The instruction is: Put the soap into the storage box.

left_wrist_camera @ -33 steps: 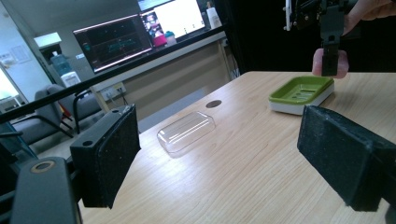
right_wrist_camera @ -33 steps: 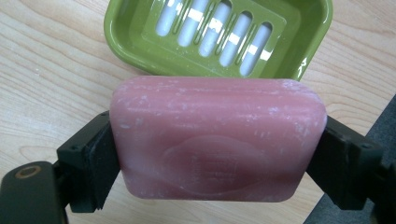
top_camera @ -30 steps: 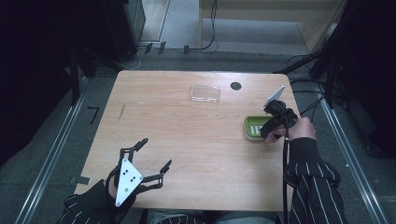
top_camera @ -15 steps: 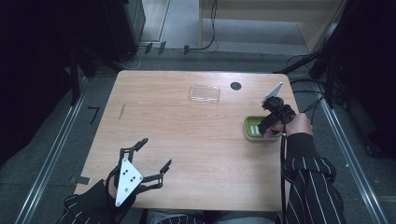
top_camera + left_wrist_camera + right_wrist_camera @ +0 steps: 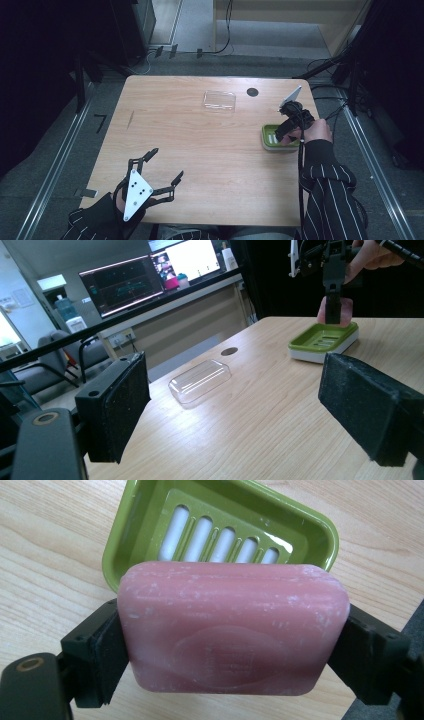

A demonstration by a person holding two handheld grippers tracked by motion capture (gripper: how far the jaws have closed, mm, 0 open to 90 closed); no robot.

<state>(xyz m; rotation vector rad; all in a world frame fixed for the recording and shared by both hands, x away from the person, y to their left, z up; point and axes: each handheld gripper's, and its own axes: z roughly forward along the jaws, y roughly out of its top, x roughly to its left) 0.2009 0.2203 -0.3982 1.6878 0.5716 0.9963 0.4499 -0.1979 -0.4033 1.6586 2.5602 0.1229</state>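
We see right gripper [image 5: 232,655] pinching pink soap [image 5: 232,630] by its short ends | long axis across jaws — green dish [image 5: 320,535] just beyond | left gripper [image 5: 250,415] spread, well apart.

Pink soap, green dish, pale wood desk

The bar of soap [image 5: 232,630] is dusty pink with whitish scuffs; the soap dish [image 5: 315,532] behind it is lime green, its slotted insert showing white through the slits, and it sits on a white base. The desk [image 5: 200,145] is light wood with fine grain and one dark round hole far right. The lid [image 5: 219,100] is clear. Both tongs, right [image 5: 232,652] and left [image 5: 250,405], are black; the left carries a white plate with dark dots. The sleeves [image 5: 330,190] are black with thin white pinstripes.
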